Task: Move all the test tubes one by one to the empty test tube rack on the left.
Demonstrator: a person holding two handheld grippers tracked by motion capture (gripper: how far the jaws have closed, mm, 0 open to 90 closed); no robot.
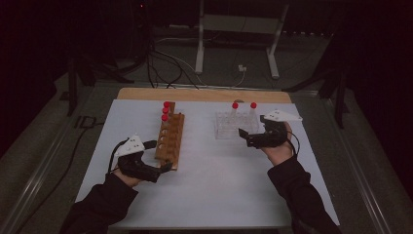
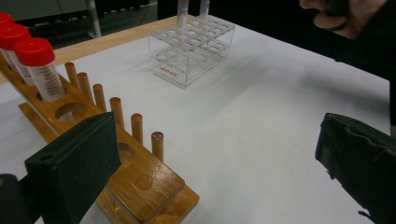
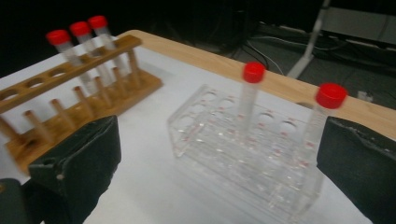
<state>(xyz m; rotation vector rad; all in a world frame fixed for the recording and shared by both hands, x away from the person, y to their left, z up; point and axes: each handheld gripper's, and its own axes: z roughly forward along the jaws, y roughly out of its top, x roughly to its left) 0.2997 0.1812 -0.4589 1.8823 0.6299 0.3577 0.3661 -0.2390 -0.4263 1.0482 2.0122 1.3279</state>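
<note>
Both grippers are wide open and hold nothing. The right gripper (image 1: 249, 136) stands just beside the clear rack (image 3: 243, 154), whose two red-capped tubes (image 3: 250, 100) stand tall (and loose, I judge); a sideways bump could tip them.

Dim room, grey floor (image 1: 44, 146), white-legged desk (image 1: 238, 29) behind.
</note>
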